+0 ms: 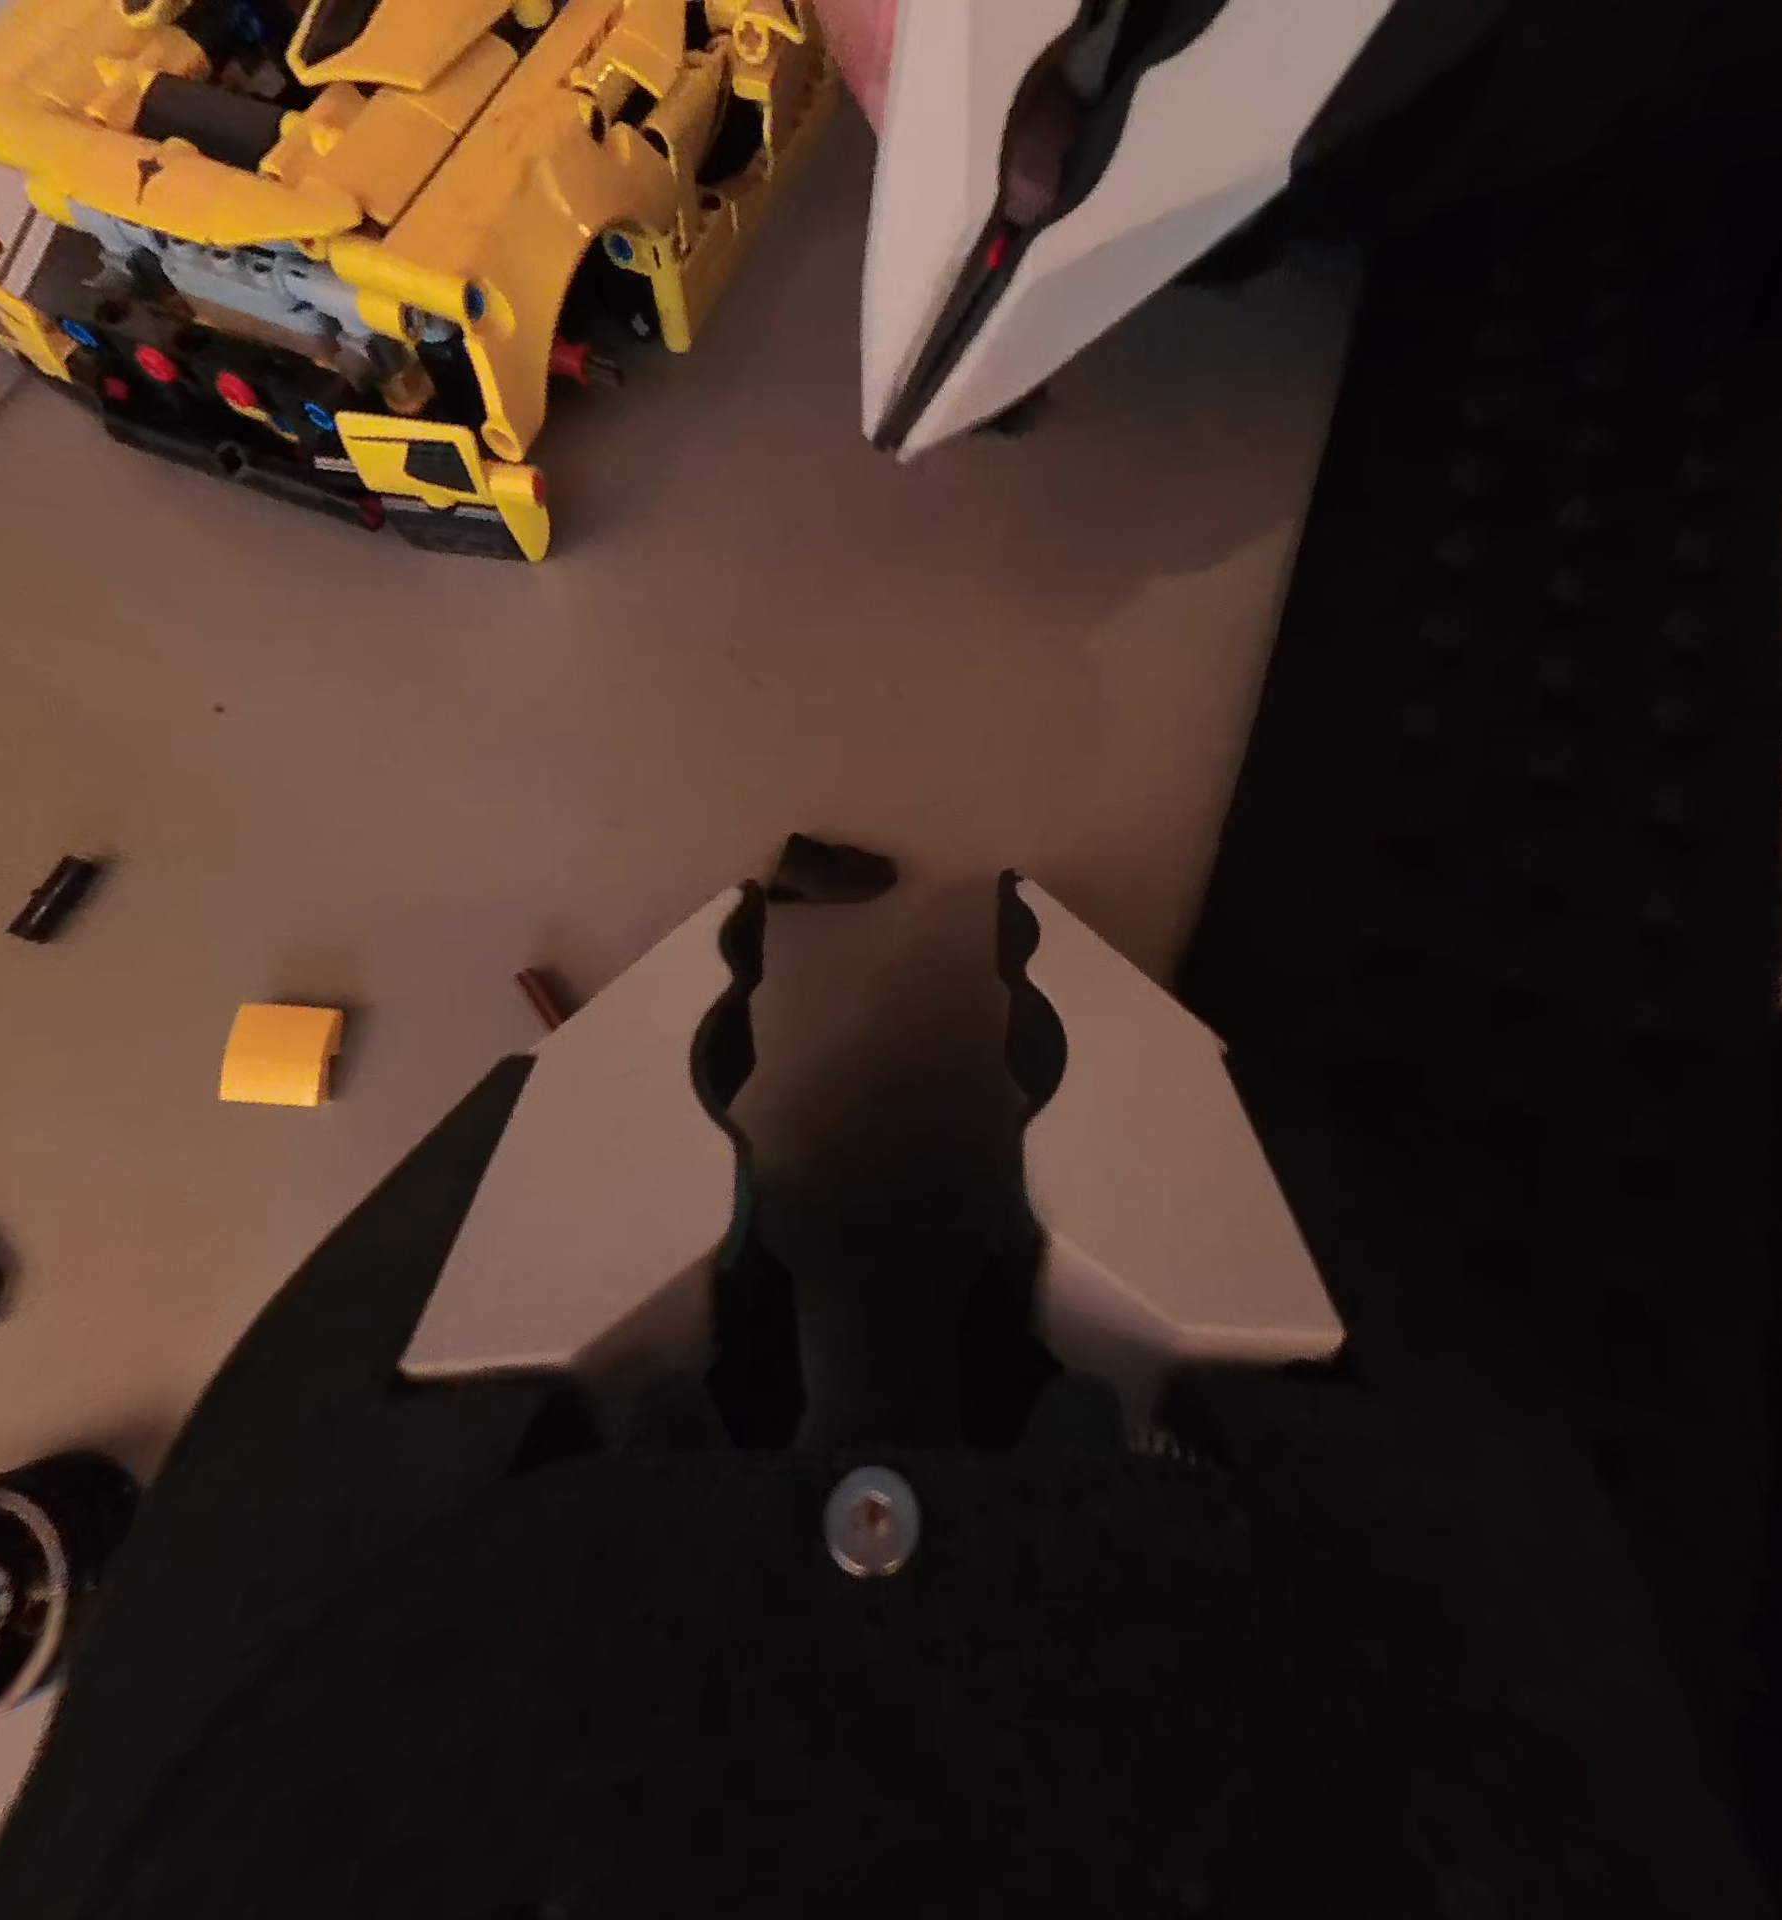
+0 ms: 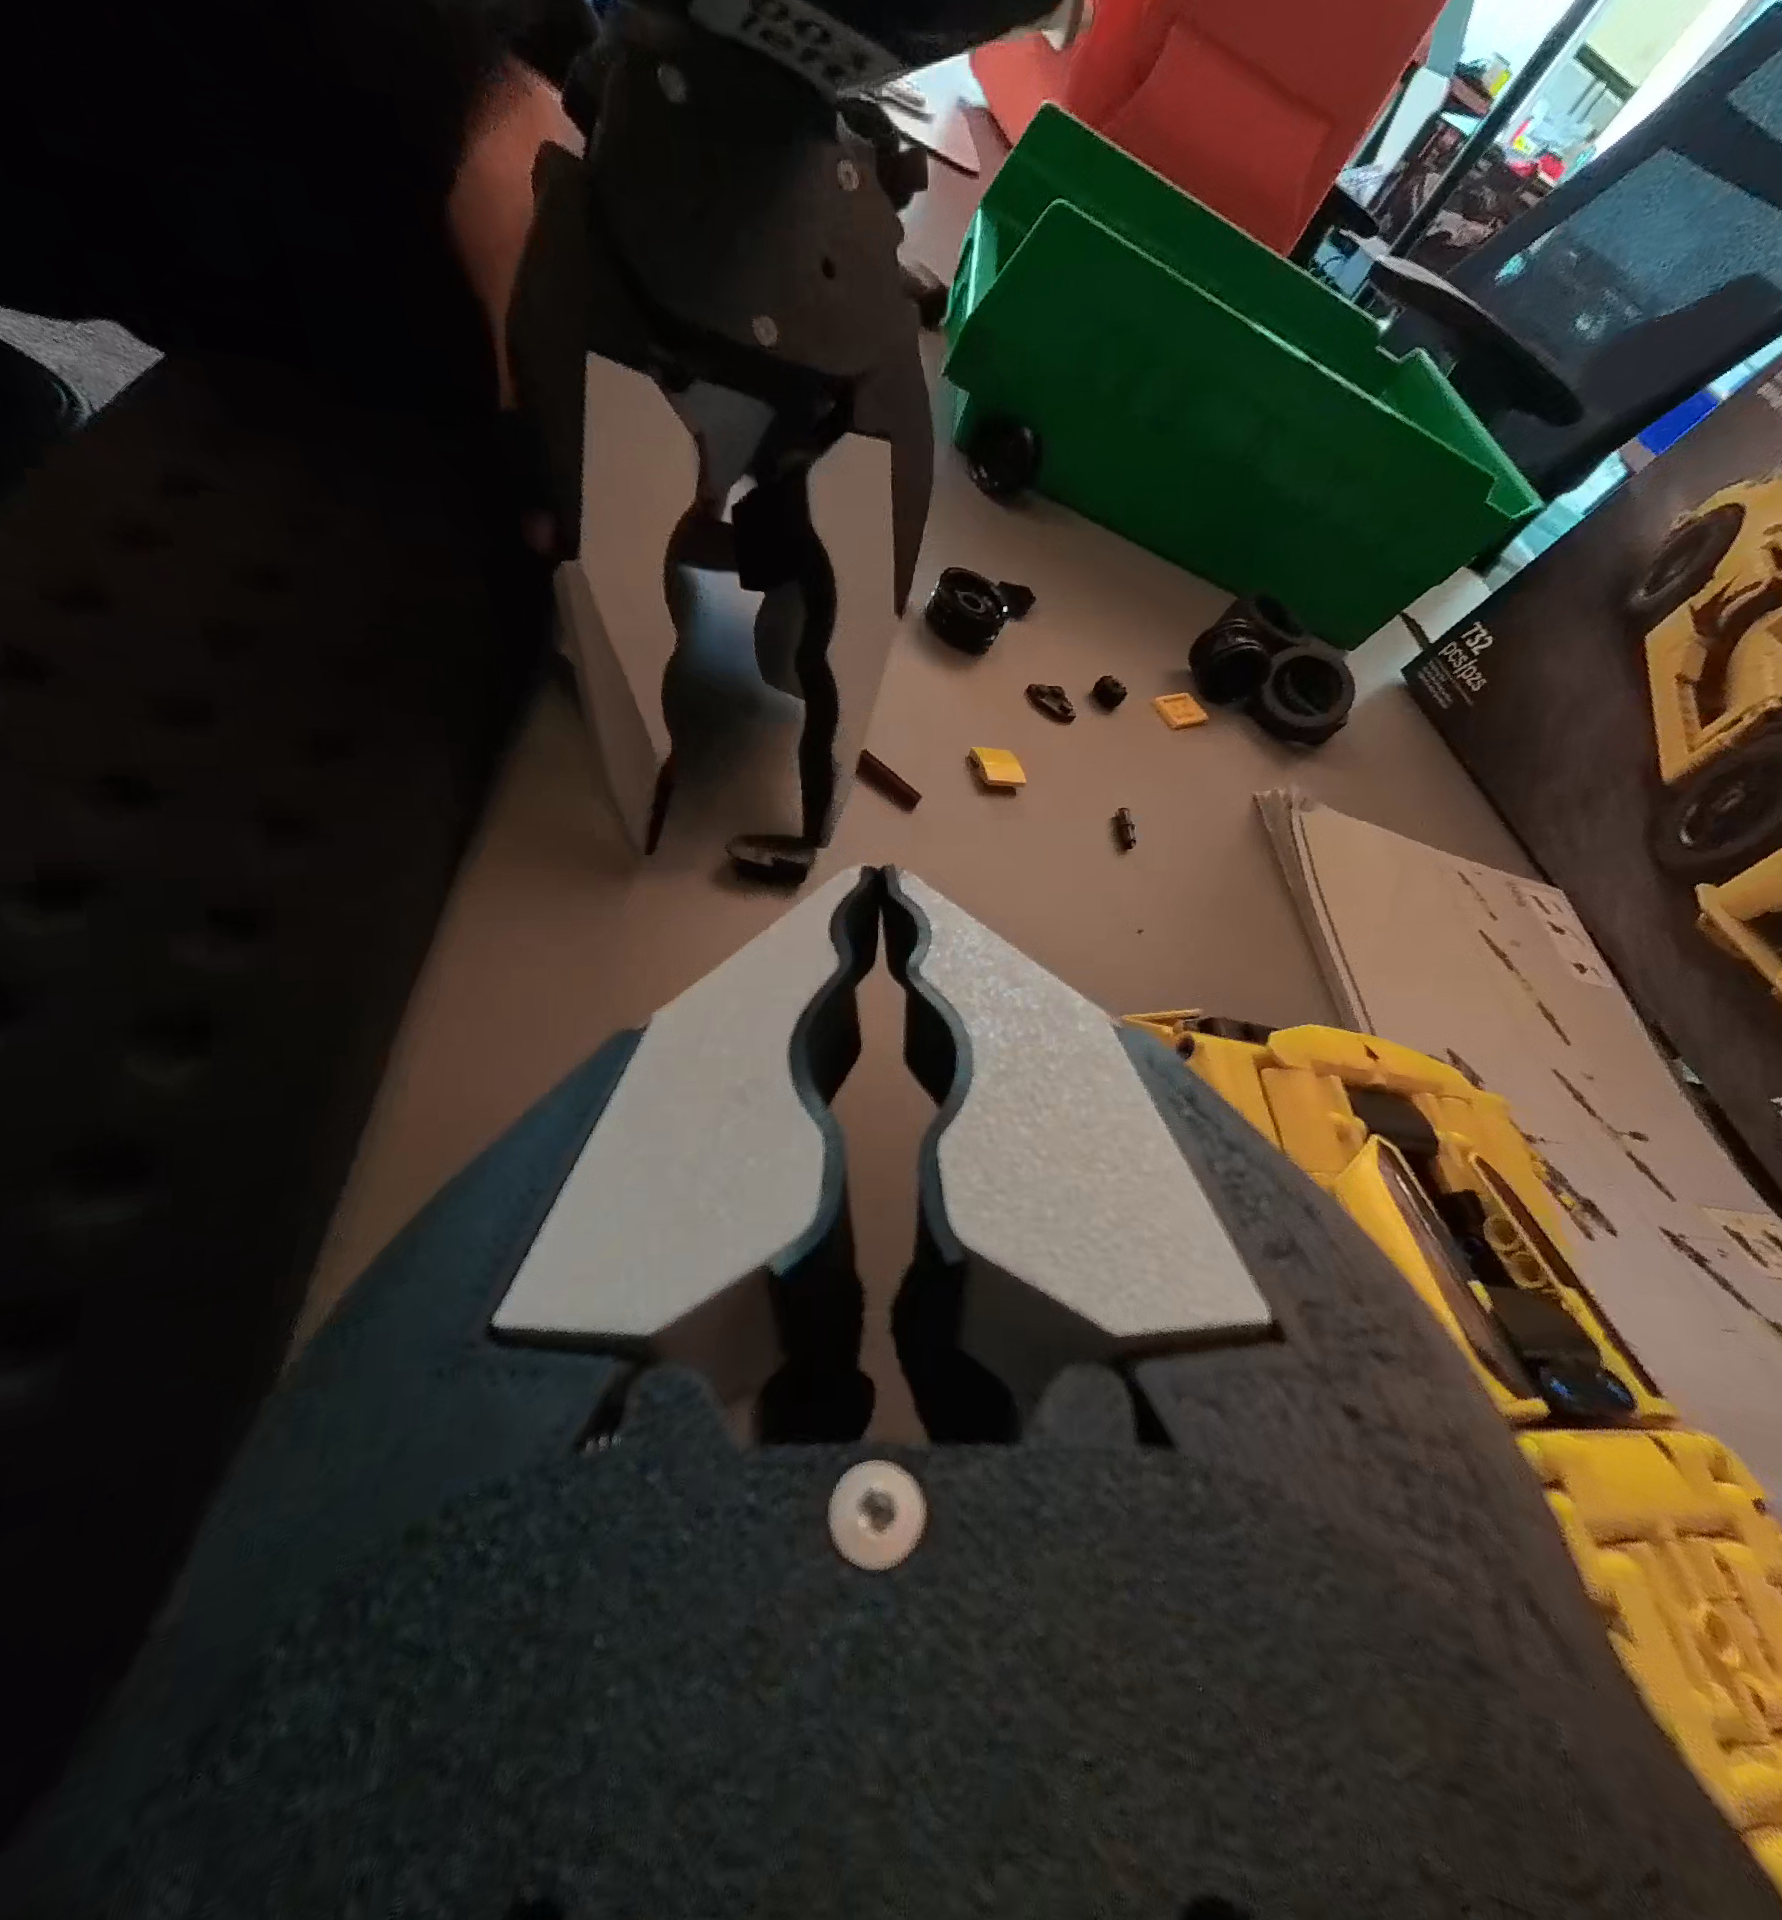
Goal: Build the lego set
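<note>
The yellow lego car (image 1: 347, 260) stands on the grey table, far left of my left gripper; it also shows in the right wrist view (image 2: 1438, 1195), beside my right gripper. My left gripper (image 1: 879, 891) is open and empty, its tips just short of a small black piece (image 1: 830, 868). In the right wrist view the left gripper (image 2: 736, 836) points down over that piece (image 2: 767, 860). My right gripper (image 2: 882, 883) is shut, its tips touching, with nothing clearly held; in the left wrist view it (image 1: 897, 436) hangs beside the car.
Loose parts lie nearby: a yellow curved piece (image 1: 279, 1055), a brown axle (image 1: 539, 992), a black pin (image 1: 56, 896), a wheel (image 2: 962, 610) and tyres (image 2: 1271, 665). A green bin (image 2: 1230, 416), the set's box (image 2: 1697, 779) and a booklet (image 2: 1469, 987) lie beyond. Dark cloth (image 1: 1541, 727) borders the table. Across from one pair of fingers to the other is roughly 7 cm. Measured from the fingertips, the brown axle (image 1: 539, 992) is 4 cm or so from the left gripper and 11 cm from the right. It is also in sight in the right wrist view (image 2: 907, 795).
</note>
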Motion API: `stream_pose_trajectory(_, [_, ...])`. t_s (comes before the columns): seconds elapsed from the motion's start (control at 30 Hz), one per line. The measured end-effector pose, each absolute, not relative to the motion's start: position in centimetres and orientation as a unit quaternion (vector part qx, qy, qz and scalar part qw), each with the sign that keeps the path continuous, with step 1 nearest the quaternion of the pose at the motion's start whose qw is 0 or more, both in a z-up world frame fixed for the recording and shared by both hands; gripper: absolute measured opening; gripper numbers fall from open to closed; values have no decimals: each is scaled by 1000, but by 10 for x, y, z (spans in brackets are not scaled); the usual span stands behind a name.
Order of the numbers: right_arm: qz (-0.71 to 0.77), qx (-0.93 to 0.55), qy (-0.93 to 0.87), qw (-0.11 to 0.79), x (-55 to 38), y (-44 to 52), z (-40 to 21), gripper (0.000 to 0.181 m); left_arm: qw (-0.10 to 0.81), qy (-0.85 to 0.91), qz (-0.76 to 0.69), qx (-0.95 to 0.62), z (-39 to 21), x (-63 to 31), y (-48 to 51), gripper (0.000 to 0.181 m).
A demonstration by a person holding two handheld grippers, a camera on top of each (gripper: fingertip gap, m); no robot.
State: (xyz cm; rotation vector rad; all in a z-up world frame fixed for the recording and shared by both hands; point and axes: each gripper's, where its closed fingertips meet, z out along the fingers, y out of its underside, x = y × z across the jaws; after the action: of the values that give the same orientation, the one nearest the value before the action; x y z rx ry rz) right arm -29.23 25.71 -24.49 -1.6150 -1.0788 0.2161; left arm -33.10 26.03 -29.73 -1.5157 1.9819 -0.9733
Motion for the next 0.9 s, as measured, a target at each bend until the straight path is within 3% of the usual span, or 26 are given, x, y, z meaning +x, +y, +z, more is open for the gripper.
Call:
stream_pose_trajectory(0.13, [69,-689,-463,553,-289,260,-250,0,231,743,-347,-523,-299,-329,261,25])
stream_pose_trajectory(0.37, [34,-687,-473,550,-283,259,-250,0,246,759,-337,-500,-299,-317,256,9])
stream_pose_trajectory(0.63, [89,-690,-475,538,-283,255,-249,0,250,761,-345,-490,-295,-311,253,5])
stream_pose_trajectory(0.7, [94,-690,-458,552,-278,256,-241,0,217,756,-375,-490,-286,-317,245,4])
stream_pose_trajectory(0.9, [107,-693,-449,553,-277,253,-236,0,-9,791,-377,-483,-274,-364,225,3])
